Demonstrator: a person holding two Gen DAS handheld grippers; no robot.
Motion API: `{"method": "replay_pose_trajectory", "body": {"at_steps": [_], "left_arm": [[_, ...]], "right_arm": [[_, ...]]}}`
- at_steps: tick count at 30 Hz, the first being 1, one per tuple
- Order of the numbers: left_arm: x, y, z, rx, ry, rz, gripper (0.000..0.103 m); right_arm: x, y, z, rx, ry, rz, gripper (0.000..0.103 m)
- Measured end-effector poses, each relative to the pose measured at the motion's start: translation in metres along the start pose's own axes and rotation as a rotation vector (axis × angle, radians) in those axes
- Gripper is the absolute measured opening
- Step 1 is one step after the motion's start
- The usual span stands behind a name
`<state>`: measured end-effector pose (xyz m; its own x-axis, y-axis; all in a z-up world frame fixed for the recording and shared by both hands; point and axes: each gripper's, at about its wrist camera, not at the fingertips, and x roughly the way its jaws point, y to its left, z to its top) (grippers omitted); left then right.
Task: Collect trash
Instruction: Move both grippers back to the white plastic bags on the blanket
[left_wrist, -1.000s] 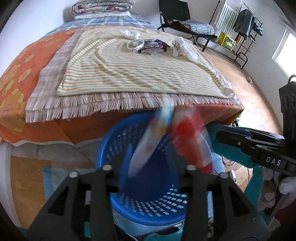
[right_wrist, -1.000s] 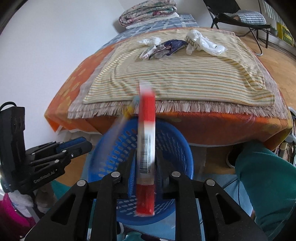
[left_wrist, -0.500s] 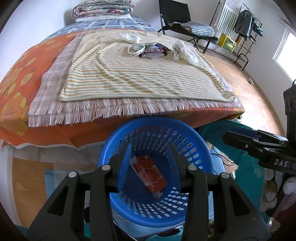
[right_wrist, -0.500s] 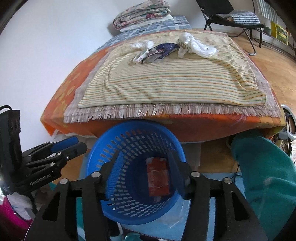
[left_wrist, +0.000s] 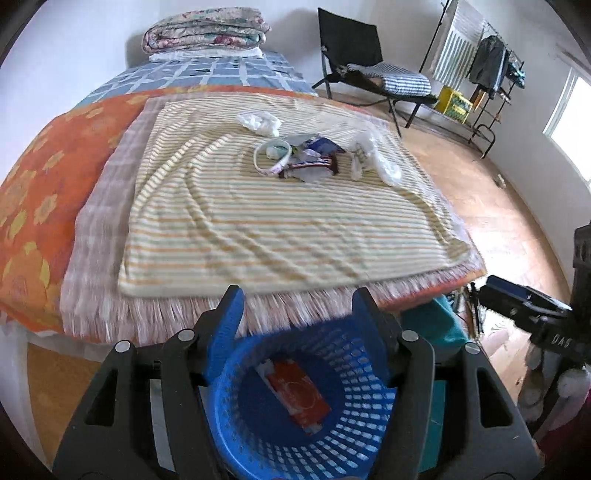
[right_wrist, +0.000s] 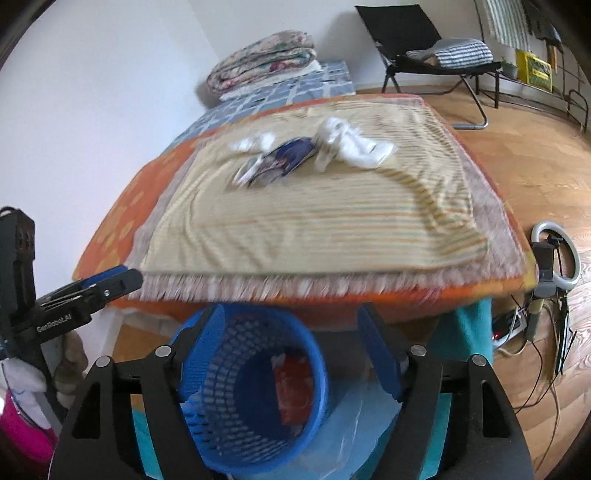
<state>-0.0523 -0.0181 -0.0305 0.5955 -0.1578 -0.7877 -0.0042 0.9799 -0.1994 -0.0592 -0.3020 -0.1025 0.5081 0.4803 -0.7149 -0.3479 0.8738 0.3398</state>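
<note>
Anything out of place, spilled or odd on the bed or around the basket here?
Only the expected mess: a white ring, dark wrappers and crumpled white plastic lie clustered on the striped blanket. A red packet lies inside the upright blue basket. Nothing has spilled beside it.

white walls, wood floor (left_wrist: 491, 206), bed (left_wrist: 33, 206), black folding chair (left_wrist: 354, 55), bright window (left_wrist: 569, 122).
</note>
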Motion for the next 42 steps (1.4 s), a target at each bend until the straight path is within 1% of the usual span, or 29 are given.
{"method": "replay_pose_trajectory", "body": {"at_steps": [5,10,16,20,26,30,34,37,42], "left_arm": [[0.029,0.023,0.040,-0.037,0.020,0.016,0.063],[0.062,0.048,0.089,-0.099,0.013,0.022,0.063],[0.107,0.064,0.145,-0.101,-0.003,0.067,0.063],[0.133,0.069,0.171,-0.084,0.004,0.064,0.073],[0.169,0.071,0.197,-0.081,0.035,0.067,0.073],[0.190,0.062,0.209,-0.044,0.050,0.086,0.073],[0.208,0.053,0.221,-0.036,0.055,0.102,0.073],[0.221,0.046,0.228,-0.016,0.060,0.126,0.073],[0.247,0.042,0.231,0.008,0.105,0.177,0.073]], "right_arm": [[0.015,-0.024,0.026,0.049,-0.008,-0.006,0.074],[0.037,-0.036,0.061,0.048,-0.015,-0.019,0.074],[0.068,-0.039,0.106,0.034,-0.042,-0.011,0.074],[0.090,-0.040,0.128,0.014,-0.040,-0.014,0.074],[0.121,-0.043,0.153,-0.001,-0.026,-0.027,0.074],[0.137,-0.039,0.165,-0.026,-0.022,-0.046,0.074],[0.155,-0.033,0.172,-0.049,0.000,-0.060,0.074],[0.168,-0.031,0.178,-0.058,0.018,-0.074,0.074],[0.188,-0.037,0.184,-0.055,0.052,-0.125,0.074]]}}
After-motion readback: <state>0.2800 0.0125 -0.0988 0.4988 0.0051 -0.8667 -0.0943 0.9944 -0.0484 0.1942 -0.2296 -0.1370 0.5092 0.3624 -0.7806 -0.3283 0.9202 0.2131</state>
